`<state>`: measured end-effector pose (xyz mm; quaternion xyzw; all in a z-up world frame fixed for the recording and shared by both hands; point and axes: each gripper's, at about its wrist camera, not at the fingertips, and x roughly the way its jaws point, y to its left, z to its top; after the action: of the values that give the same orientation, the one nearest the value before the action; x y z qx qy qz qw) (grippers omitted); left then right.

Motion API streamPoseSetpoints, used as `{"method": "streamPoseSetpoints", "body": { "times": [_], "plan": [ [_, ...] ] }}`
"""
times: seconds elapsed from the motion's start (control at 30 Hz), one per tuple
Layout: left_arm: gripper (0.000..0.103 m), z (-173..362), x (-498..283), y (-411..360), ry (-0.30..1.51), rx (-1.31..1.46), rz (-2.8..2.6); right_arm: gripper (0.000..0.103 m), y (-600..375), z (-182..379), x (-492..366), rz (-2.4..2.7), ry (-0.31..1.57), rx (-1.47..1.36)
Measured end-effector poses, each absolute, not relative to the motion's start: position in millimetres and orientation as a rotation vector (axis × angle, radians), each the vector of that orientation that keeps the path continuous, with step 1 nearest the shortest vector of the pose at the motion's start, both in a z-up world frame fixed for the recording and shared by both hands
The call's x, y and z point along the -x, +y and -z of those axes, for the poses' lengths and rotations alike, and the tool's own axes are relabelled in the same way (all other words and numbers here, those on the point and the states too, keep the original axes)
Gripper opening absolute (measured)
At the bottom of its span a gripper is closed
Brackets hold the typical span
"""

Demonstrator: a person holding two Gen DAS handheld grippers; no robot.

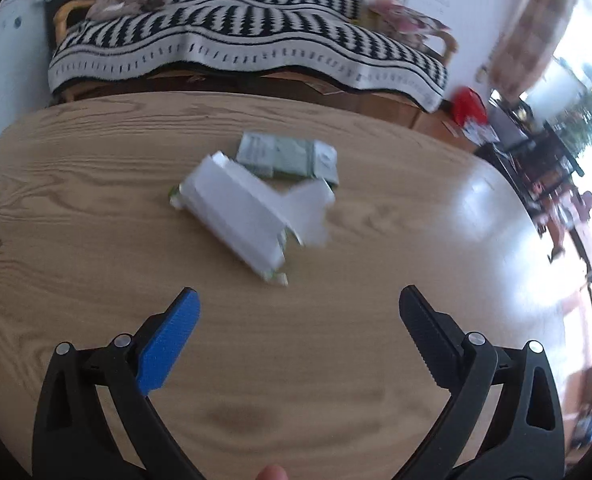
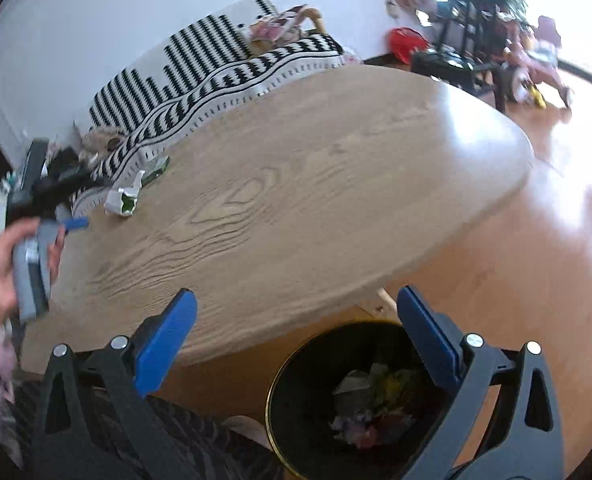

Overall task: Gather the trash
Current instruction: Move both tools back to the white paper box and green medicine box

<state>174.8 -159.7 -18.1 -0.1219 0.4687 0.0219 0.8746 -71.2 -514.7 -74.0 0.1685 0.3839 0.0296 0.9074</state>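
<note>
A white flattened carton (image 1: 240, 216) with green edges lies on the round wooden table (image 1: 96, 200), with a grey-green packet (image 1: 288, 158) just behind it. My left gripper (image 1: 298, 300) is open and empty, a short way in front of the carton. In the right wrist view the carton (image 2: 124, 198) sits at the table's far left, near the left gripper (image 2: 56, 200) held in a hand. My right gripper (image 2: 296, 300) is open and empty, above a black trash bin (image 2: 296, 420) with crumpled trash inside.
A sofa with a black-and-white striped blanket (image 1: 248, 40) stands behind the table. A red object (image 1: 468, 104) and dark furniture (image 1: 536, 148) are at the right. The bin stands on the wooden floor (image 2: 516, 280) beside the table edge (image 2: 376, 288).
</note>
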Motion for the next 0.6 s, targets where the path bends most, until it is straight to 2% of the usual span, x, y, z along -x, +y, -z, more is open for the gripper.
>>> {"method": "streamPoseSetpoints", "body": {
  "times": [0.33, 0.6],
  "plan": [
    [0.097, 43.6, -247.3, -135.5, 1.006, 0.258, -0.091, 0.097, -504.4, 71.8, 20.4, 0.001, 0.734, -0.279],
    [0.097, 62.6, -231.1, -89.0, 1.009, 0.270, -0.111, 0.097, -448.5, 58.4, -39.5, -0.145, 0.716, -0.162]
  ]
}}
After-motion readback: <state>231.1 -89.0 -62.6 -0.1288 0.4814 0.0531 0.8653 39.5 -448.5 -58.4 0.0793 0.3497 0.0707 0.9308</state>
